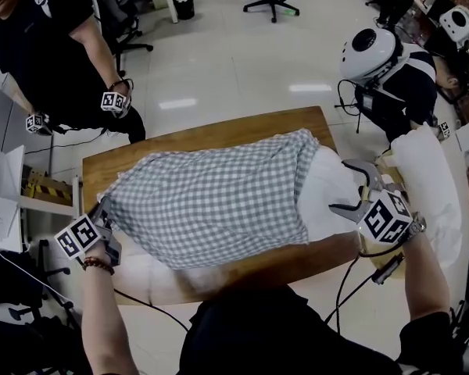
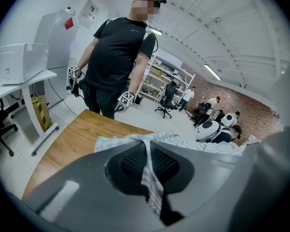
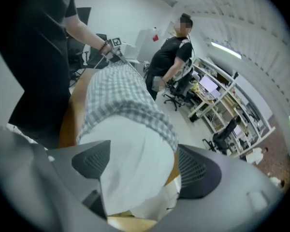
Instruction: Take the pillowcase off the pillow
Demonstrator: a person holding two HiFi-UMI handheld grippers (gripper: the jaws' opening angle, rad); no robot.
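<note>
Pillowcase (image 1: 219, 201) is being clamped by your left gripper (image 1: 102, 211) near the desk's (image 1: 141, 161) left edge; your right gripper (image 1: 356, 187) is gaping around the pillow (image 1: 326, 201), seemingly not pressing.

- A grey-checked fabric pillowcase (image 1: 219, 201) lies across the middle of the brown wooden counter (image 1: 219, 135). It covers the left and middle of a white stuffed pillow (image 1: 332, 194), whose bare end sticks out to the right.
- The left gripper (image 1: 102, 213) is at the pillowcase's left end, its fingers (image 2: 171, 163) pinched on a fold of the fabric.
- The right gripper (image 1: 356, 187) is at the right end, its fingers (image 3: 195, 170) apart, one on each side of the bare pillow end.
- A second white pillow (image 1: 426, 186) lies just right of the right gripper, past the counter's right edge.
- A person in a black shirt (image 1: 55, 45) stands behind the counter's far left corner.
</note>
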